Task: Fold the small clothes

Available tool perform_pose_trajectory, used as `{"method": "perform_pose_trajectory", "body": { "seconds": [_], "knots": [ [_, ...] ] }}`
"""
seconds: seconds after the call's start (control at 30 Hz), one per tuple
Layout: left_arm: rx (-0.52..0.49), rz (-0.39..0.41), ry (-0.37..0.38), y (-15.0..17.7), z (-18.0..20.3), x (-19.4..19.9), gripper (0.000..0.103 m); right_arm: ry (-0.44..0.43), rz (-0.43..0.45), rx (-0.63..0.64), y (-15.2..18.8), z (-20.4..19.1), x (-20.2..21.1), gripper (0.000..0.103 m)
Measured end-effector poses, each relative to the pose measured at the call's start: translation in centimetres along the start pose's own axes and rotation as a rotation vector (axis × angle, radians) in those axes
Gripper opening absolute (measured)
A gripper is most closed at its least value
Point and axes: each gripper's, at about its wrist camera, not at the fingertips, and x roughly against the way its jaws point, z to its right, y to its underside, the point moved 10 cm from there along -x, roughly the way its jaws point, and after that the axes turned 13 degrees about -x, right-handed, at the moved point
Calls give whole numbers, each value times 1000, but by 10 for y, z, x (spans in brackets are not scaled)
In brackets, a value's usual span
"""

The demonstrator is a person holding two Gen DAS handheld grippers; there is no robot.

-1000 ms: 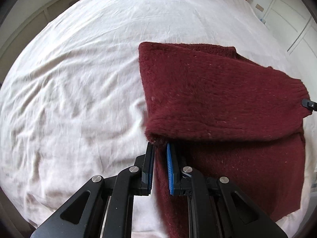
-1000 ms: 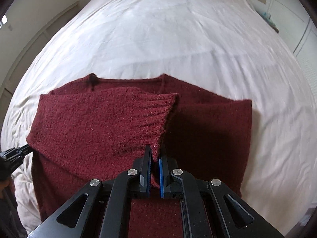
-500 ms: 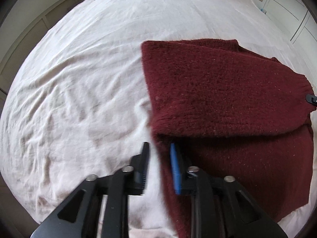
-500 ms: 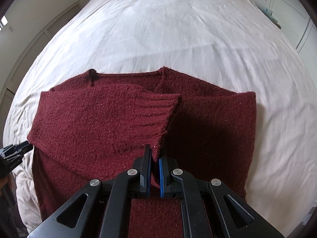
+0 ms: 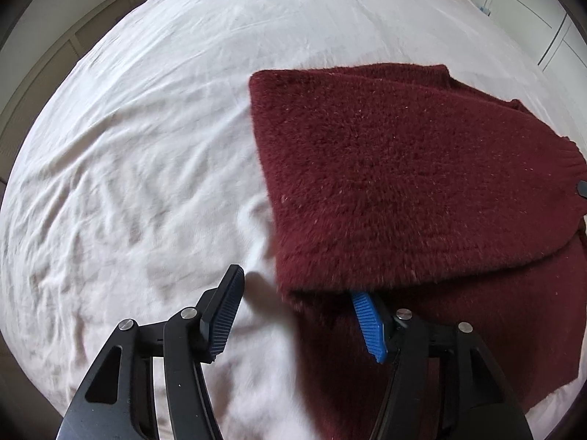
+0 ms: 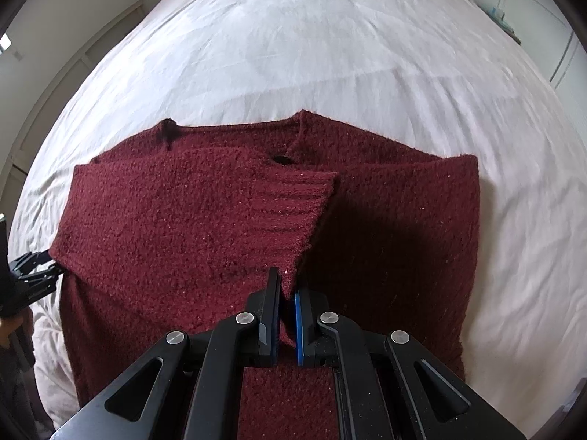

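Observation:
A dark red knitted sweater [image 5: 403,183] lies on a white bed sheet [image 5: 146,146], with one sleeve [image 6: 176,231] folded across its body. The left gripper [image 5: 297,315] sits at the sweater's near left corner. Its jaws are opening; the folded edge lies loose between them and neither pad presses on it. The right gripper [image 6: 288,293] is shut on the lower corner of the sleeve's ribbed cuff [image 6: 293,205]. The left gripper [image 6: 33,267] also shows at the left edge of the right wrist view, and the tip of the right gripper [image 5: 581,189] at the right edge of the left wrist view.
The wrinkled sheet [image 6: 330,55] stretches far beyond the sweater on all sides. White cupboard doors [image 5: 543,18] stand past the bed on the right, and a panelled wall [image 5: 55,55] runs along the left. A hand [image 6: 5,330] shows at the left edge.
The left jaws have spread apart and let go of the sweater's folded edge, which now rests on the bed. The right gripper stays shut on the cuff.

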Motion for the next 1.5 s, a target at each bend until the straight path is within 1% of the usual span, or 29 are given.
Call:
{"method": "perform_pose_trajectory", "body": {
  "seconds": [0.03, 0.07, 0.1, 0.13, 0.2, 0.23, 0.33, 0.43, 0.53, 0.63, 0.67, 0.7, 0.73, 0.77, 0.8, 0.83, 0.87, 0.9, 0.93, 0.97, 1.0, 1.03, 1.13, 1.17, 1.2, 1.27, 1.3, 1.4, 1.5],
  "knots": [
    [1, 5, -3, -3, 1, -2, 51, 2, 3, -5, 0, 2, 0, 6],
    [3, 13, -7, -5, 1, -3, 46, 9, 8, -4, -1, 5, 1, 6],
    [6, 19, -4, -5, 2, -2, 25, 23, 19, 4, -1, 7, 2, 6],
    [17, 18, 15, -6, 4, -3, 15, 46, 35, 14, -3, 10, 4, 6],
    [27, 29, 11, -8, 5, -1, 14, 84, 61, 28, -5, 17, 8, 6],
    [16, 39, 4, -8, 6, 1, 14, 85, 56, 20, -5, 21, 7, 6],
    [-10, 44, -17, -4, 7, 2, 14, 82, 21, 8, 0, 28, -5, 6],
    [4, 29, -23, 2, 6, -7, 14, 109, -23, 9, 10, 34, -29, 6],
    [30, 29, -17, 3, 4, -9, 14, 94, -28, -35, 12, 40, -41, 7],
    [20, 29, -31, 4, 5, -8, 15, 74, -39, -76, 11, 44, -44, 9],
    [23, 29, -34, 4, 5, -8, 17, 74, -38, -73, 10, 44, -42, 13],
    [36, 26, -29, 5, 5, -7, 17, 80, -34, -66, 9, 43, -40, 20],
    [60, 18, -7, 7, 4, -6, 18, 94, -25, -60, 9, 44, -37, 23],
    [78, 11, 2, 8, 3, -5, 20, 102, -14, -61, 8, 45, -33, 28],
    [91, 6, 2, 8, 2, -2, 29, 109, -3, -65, 7, 46, -28, 36],
    [95, 2, 0, 8, 2, 4, 42, 115, 5, -67, 8, 46, -24, 42],
    [93, 5, 3, 8, 2, 10, 49, 122, 18, -68, 8, 47, -18, 57],
    [92, 14, 9, 7, 3, 17, 60, 123, 31, -69, 9, 46, -13, 69],
    [91, 29, 17, 7, 3, 26, 68, 115, 45, -69, 9, 45, -7, 72],
    [93, 52, 22, 6, 3, 36, 75, 98, 59, -69, 10, 43, -1, 78],
    [97, 78, 23, 6, 2, 46, 90, 82, 68, -68, 10, 39, 5, 81],
    [101, 110, 19, 5, 2, 56, 102, 64, 79, -64, 12, 35, 11, 82],
    [77, 162, -6, -4, 9, 83, 102, 51, 114, -46, 16, 27, 27, 86],
    [68, 172, -8, -10, 14, 88, 102, 48, 133, -35, 18, 24, 35, 93],
    [56, 189, -4, -16, 21, 93, 102, 48, 151, -25, 19, 18, 40, 103],
    [25, 222, 6, -32, 32, 98, 102, 48, 185, 6, 22, 5, 46, 103],
    [3, 233, -3, -39, 41, 97, 102, 50, 197, 20, 23, 1, 49, 103],
    [-45, 236, -11, -53, 65, 83, 102, 60, 223, 61, 24, -18, 42, 103],
    [-53, 208, 22, -62, 87, 60, 102, 86, 235, 95, 30, -32, 24, 103]
  ]
}}
